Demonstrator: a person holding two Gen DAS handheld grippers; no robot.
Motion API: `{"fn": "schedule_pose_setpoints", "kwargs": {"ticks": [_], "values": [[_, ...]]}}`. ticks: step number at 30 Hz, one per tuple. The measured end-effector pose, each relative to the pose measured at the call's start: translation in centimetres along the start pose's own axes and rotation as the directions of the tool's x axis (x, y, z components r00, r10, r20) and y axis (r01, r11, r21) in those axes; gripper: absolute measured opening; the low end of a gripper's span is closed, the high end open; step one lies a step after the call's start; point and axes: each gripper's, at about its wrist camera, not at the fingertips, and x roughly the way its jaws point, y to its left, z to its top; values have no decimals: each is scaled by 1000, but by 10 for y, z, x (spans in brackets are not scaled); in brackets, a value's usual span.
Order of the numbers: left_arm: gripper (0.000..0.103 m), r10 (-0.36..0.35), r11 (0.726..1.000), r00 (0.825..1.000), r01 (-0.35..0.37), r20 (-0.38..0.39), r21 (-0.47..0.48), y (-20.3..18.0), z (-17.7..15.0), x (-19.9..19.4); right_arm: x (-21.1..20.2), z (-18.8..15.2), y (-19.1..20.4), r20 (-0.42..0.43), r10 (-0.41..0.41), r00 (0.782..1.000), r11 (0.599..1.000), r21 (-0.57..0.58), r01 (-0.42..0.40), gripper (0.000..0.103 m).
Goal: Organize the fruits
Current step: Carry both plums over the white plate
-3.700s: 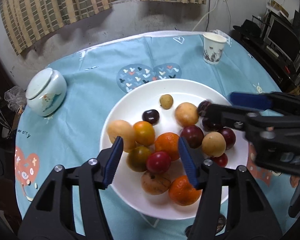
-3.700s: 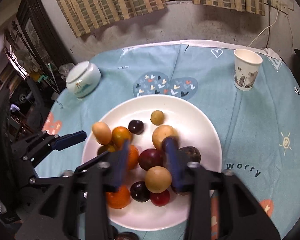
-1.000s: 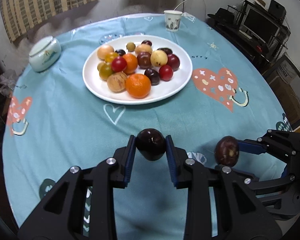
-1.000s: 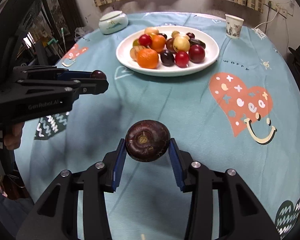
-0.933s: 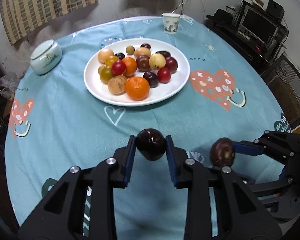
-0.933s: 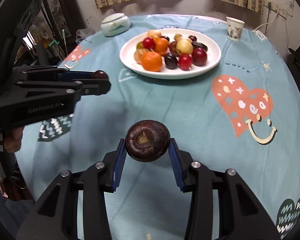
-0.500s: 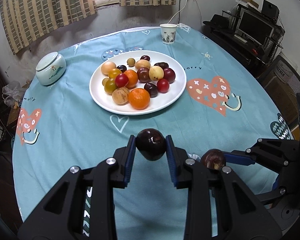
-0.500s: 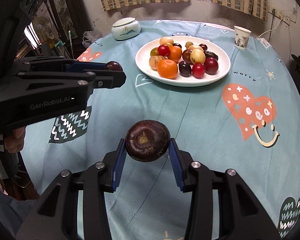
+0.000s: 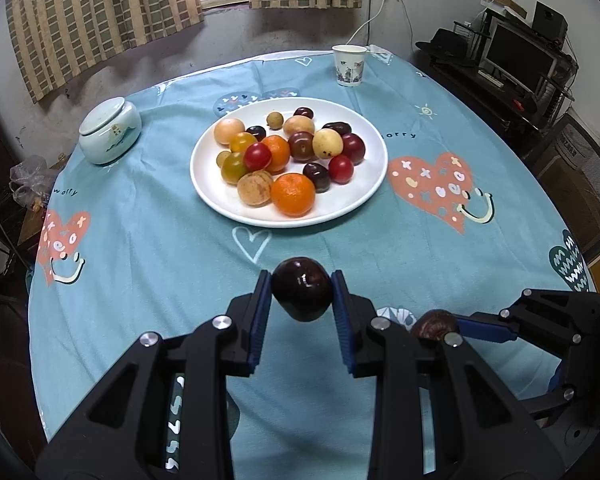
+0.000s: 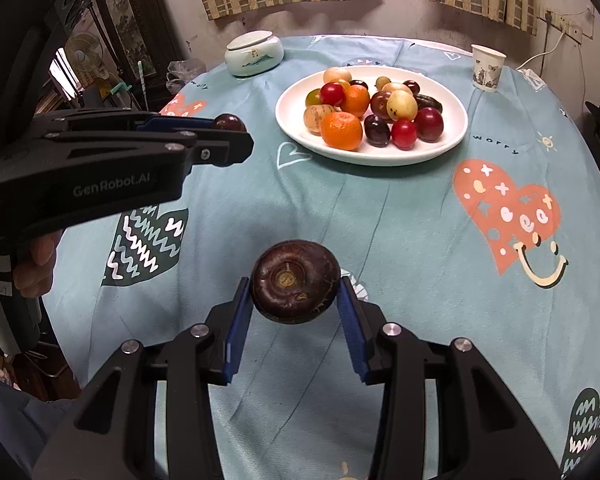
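My left gripper (image 9: 301, 300) is shut on a dark plum (image 9: 301, 294), held above the near part of the blue tablecloth. It also shows in the right wrist view (image 10: 228, 124) at the left. My right gripper (image 10: 295, 296) is shut on a dark brown mangosteen (image 10: 295, 282); it shows in the left wrist view (image 9: 436, 326) at the lower right. A white plate (image 9: 212, 184) with several fruits, among them an orange (image 9: 293, 194) and a red plum (image 9: 341, 169), sits at the table's middle, well ahead of both grippers.
A white lidded jar (image 9: 110, 130) stands far left of the plate. A paper cup (image 9: 349, 65) stands at the far edge. The round table's edge drops off near me; shelves with a monitor (image 9: 516, 56) stand at the right.
Both grippers took fruit from the plate, then pulled back and up with it. Over the last second the plate has moved further from the grippers.
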Motion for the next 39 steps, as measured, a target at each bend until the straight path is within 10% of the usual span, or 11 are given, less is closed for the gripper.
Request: {"fn": "schedule_pose_setpoints", "kwargs": {"ticks": [39], "values": [[31, 37, 999, 999, -38, -35, -34, 12, 42, 43, 10, 57, -38, 53, -28, 998, 997, 71, 24, 43]]}}
